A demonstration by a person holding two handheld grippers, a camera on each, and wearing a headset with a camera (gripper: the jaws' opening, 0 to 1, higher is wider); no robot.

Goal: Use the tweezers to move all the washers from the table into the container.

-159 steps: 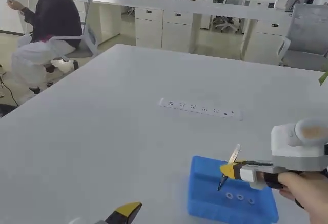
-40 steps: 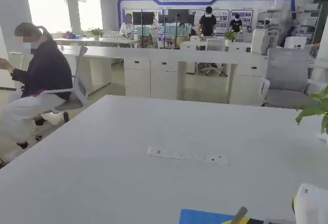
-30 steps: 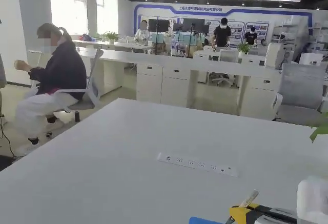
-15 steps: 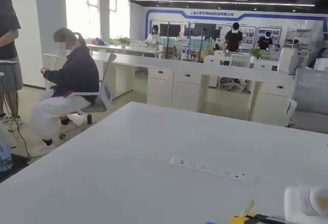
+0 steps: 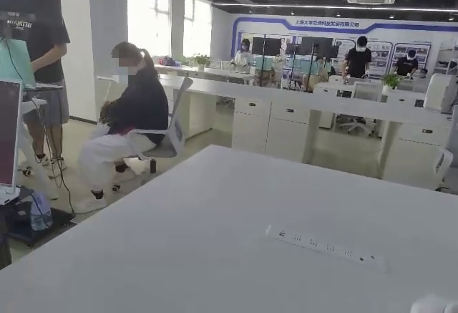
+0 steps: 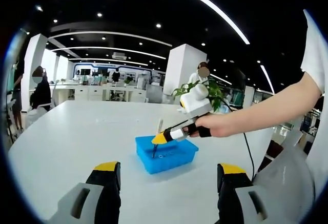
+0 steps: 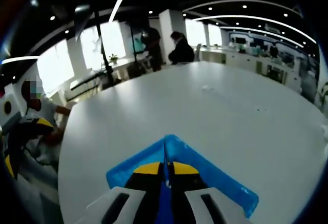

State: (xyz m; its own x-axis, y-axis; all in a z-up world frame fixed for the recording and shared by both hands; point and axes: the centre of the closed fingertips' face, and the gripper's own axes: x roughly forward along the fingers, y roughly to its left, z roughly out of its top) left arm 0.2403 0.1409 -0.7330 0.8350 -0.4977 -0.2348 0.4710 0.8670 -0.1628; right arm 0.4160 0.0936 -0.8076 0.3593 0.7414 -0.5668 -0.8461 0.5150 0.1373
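Observation:
The blue container [image 6: 166, 155] sits on the white table [image 6: 77, 131], ahead of my left gripper [image 6: 169, 180], whose yellow-tipped jaws stand wide open with nothing between them. A hand holds my right gripper [image 6: 160, 139] over the container, shut on the tweezers [image 6: 154, 150], which point down into it. From the right gripper view, the right gripper [image 7: 165, 168] clamps the tweezers [image 7: 165, 155] just above the container [image 7: 215, 180]. The left gripper [image 7: 18, 142] appears at that view's left edge. Washers are too small to make out.
A white power strip [image 5: 325, 247] lies on the table [image 5: 215, 241] beyond the container. A person sits on a chair [image 5: 129, 123] off the table's far left corner and another stands further left [image 5: 43, 69]. A potted plant [image 6: 202, 88] stands behind the right gripper.
The head view has swung up and to the left, so the container and the right gripper slid off its bottom edge. I see no move of the things themselves.

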